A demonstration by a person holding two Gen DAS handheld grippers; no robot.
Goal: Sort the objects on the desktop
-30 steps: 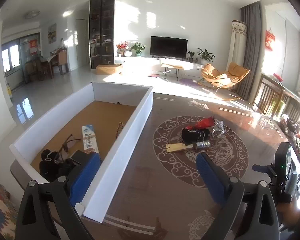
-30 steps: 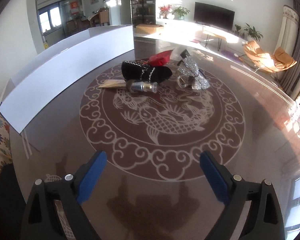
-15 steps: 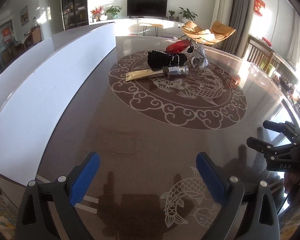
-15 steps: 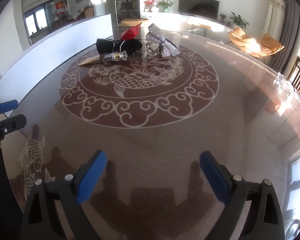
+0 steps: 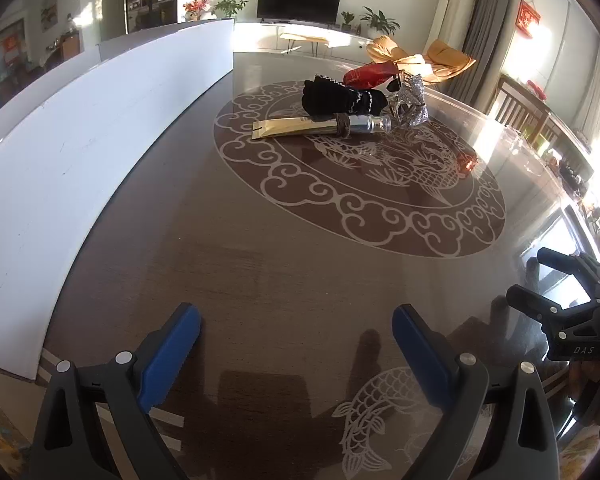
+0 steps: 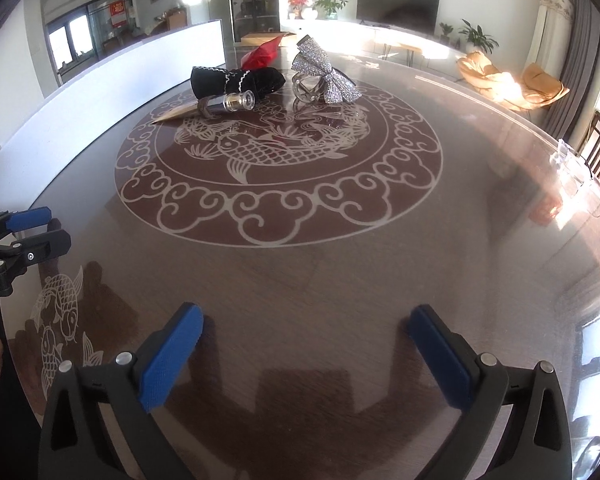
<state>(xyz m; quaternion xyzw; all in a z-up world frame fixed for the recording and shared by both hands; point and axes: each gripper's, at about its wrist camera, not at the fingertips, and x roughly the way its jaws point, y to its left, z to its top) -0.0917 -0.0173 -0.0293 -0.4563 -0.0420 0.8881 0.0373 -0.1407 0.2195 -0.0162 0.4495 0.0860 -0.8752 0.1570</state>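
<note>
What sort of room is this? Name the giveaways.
Most likely a home living room: a flat-screen TV on a low white console, an orange lounge chair in the sun, and potted plants along the wall.

Glossy glass-topped brown wooden desk (image 6: 340, 272), shiny silver metal tube (image 5: 366, 124), black cloth pouch (image 6: 236, 80), sparkly sequinned silver bow (image 6: 324, 76)

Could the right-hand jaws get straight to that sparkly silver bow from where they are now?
Probably yes. The right gripper is open and empty, and only bare table lies between it and the sparkly silver bow. The black pouch sits to the bow's left, apart from it.
</note>
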